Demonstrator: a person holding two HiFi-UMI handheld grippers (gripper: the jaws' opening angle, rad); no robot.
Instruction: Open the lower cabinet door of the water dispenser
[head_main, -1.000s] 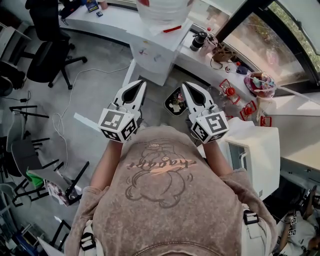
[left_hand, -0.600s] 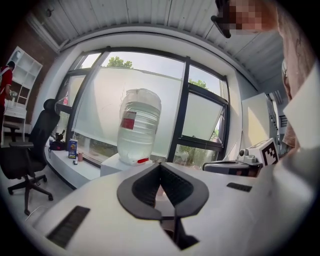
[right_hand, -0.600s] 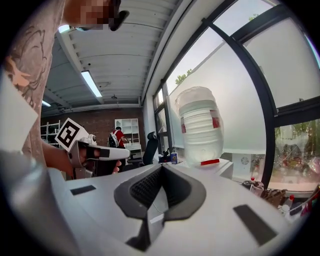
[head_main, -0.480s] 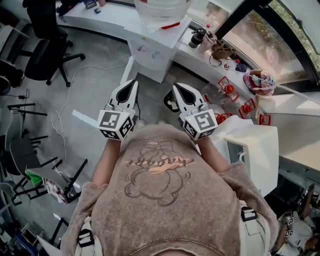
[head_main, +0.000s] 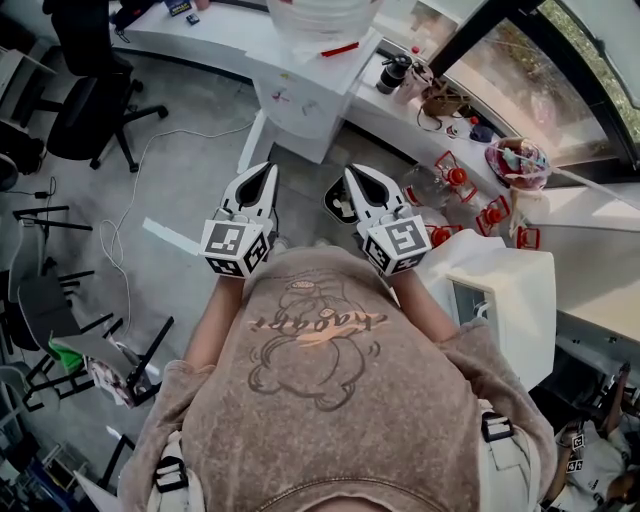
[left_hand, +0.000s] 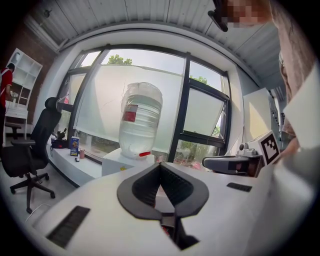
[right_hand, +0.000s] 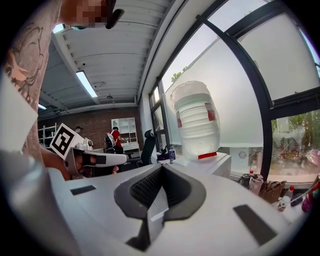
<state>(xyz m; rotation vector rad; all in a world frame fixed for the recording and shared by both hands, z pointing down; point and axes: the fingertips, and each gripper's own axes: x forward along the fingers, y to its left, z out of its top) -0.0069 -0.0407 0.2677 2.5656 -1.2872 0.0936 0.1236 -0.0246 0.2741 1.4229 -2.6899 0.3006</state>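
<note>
The white water dispenser (head_main: 305, 110) stands ahead against the counter, with a big clear bottle (head_main: 322, 18) upside down on top. Its front face is steeply foreshortened, so I cannot make out the lower door's edge or handle. My left gripper (head_main: 268, 168) and right gripper (head_main: 352, 170) are side by side in front of my chest, well short of the dispenser, both shut and holding nothing. In the left gripper view the shut jaws (left_hand: 160, 165) point at the bottle (left_hand: 140, 120). In the right gripper view the shut jaws (right_hand: 162, 167) sit below the bottle (right_hand: 196, 120).
A small bin (head_main: 345, 200) with rubbish stands on the floor right of the dispenser. A black office chair (head_main: 90, 90) and a loose cable (head_main: 150, 180) are at the left. A white box (head_main: 510, 300) is at the right, with red items (head_main: 460, 180) on the sill.
Both grippers have sunk a little in front of my chest, staying shut and side by side. The dispenser has not changed.
</note>
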